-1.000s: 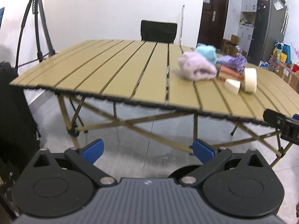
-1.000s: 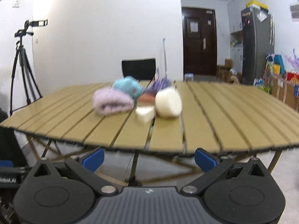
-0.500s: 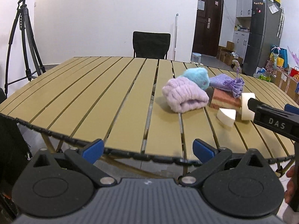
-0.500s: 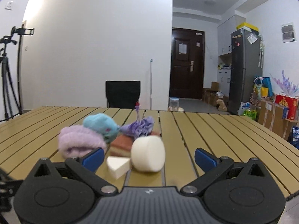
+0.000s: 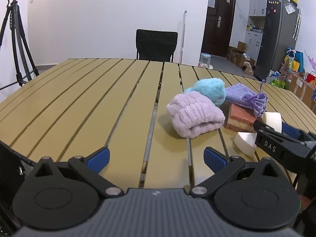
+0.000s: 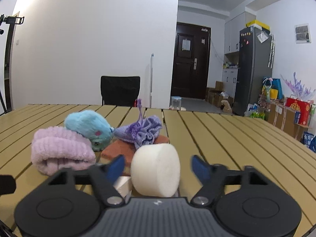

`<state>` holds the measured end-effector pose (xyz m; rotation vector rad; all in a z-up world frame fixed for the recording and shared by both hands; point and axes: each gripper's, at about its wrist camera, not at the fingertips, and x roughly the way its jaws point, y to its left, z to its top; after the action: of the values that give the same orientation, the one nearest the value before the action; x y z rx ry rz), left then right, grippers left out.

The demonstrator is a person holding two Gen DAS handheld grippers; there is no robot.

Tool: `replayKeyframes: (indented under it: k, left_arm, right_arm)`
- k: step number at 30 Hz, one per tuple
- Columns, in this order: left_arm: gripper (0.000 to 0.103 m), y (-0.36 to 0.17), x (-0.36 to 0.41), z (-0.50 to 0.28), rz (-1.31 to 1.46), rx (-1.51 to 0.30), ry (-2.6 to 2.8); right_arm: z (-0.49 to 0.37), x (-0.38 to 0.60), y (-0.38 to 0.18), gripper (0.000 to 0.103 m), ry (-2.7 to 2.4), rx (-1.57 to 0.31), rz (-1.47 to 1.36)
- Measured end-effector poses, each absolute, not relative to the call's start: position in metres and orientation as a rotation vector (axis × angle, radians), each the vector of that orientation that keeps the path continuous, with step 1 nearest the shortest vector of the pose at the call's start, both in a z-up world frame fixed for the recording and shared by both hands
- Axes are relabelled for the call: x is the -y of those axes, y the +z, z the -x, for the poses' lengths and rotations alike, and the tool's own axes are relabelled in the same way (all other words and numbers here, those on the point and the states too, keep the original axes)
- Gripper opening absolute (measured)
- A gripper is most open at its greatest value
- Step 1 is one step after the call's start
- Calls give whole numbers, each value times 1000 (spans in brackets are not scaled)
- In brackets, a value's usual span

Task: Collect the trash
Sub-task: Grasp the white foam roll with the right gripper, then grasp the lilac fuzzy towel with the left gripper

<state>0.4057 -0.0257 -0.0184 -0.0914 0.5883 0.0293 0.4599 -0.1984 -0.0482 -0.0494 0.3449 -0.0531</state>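
A pile lies on the slatted table (image 5: 79, 106): a pink rolled towel (image 5: 194, 114), a blue plush toy (image 5: 209, 89), a purple drawstring pouch (image 5: 246, 97), an orange sponge (image 5: 240, 118), a white foam cylinder (image 6: 156, 169) and a white foam wedge (image 5: 244, 143). My right gripper (image 6: 158, 166) is open, its jaws on either side of the cylinder without touching it. It also shows in the left wrist view (image 5: 276, 136). My left gripper (image 5: 156, 157) is open and empty above the table's near edge, left of the pile.
A black chair (image 5: 156, 45) stands behind the table. A tripod (image 5: 15, 39) stands at the left. A door, a fridge (image 6: 254, 69) and boxes are at the right of the room.
Both grippers rose and moved forward over the table. The right gripper came up to the white cylinder, which now sits between its jaws, and its jaws stand narrower.
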Motion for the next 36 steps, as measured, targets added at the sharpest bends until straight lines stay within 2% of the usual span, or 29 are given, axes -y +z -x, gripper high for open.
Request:
replayKeyframes:
  k: [2,8,22,36]
  left_arm:
    - [103,-18,29,-410,84,-586,22]
    - [103,-12,38,-420,49,-545,8]
    - [103,-3,69,-459,-37,-472,-19]
    - [102,-26,71,-491,-27,-518,-48]
  right_arm:
    - [-465,201,-51,47,-33,-367,13]
    - [-456,217,-47,31,-29,-343,-44]
    - [-428,260,-34,30,-38,-267,-98]
    - [-424,282,-39,30,-71,-278,-93]
